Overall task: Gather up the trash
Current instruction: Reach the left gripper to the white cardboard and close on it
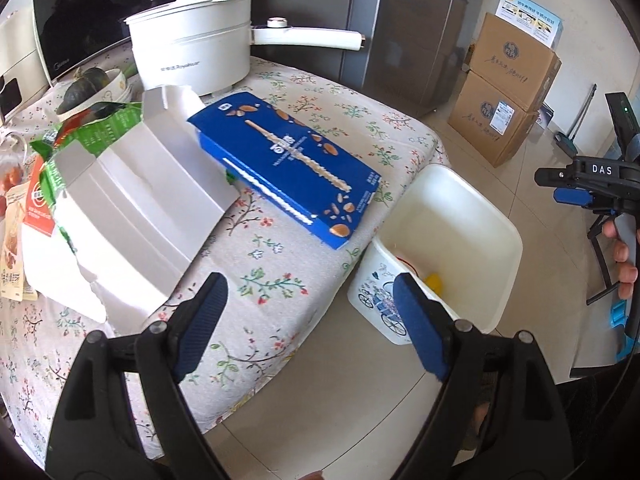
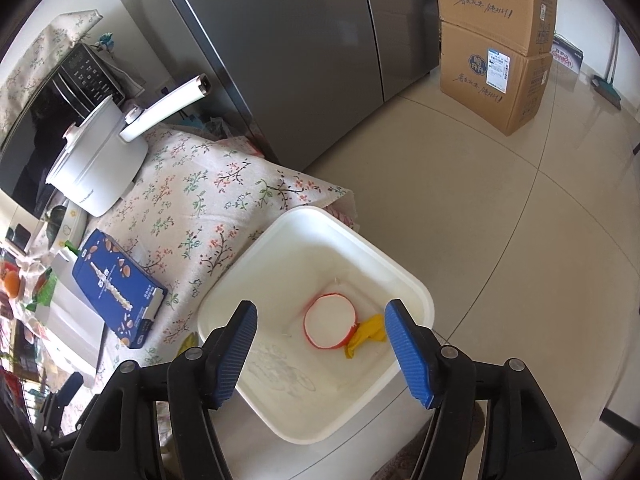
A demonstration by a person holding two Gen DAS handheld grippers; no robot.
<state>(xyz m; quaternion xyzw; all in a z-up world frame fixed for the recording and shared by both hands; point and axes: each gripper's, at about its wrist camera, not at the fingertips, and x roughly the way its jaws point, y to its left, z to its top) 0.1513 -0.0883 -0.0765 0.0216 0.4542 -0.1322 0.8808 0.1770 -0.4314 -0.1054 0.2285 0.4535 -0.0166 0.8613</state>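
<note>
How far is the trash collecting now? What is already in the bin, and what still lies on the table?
Done: a round red-rimmed lid and a yellow wrapper lie in the white bin. In hand: nothing; the left gripper and right gripper are open and empty. Left: the blue box, the white carton and the green packet on the table.

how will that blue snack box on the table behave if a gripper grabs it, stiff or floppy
The blue snack box is flat cardboard, so probably stiff along its length yet light. One end looks open, so it may be empty and could crush under a hard pinch. It lies flat on the cloth-covered table, so it should slide, not roll.
</note>
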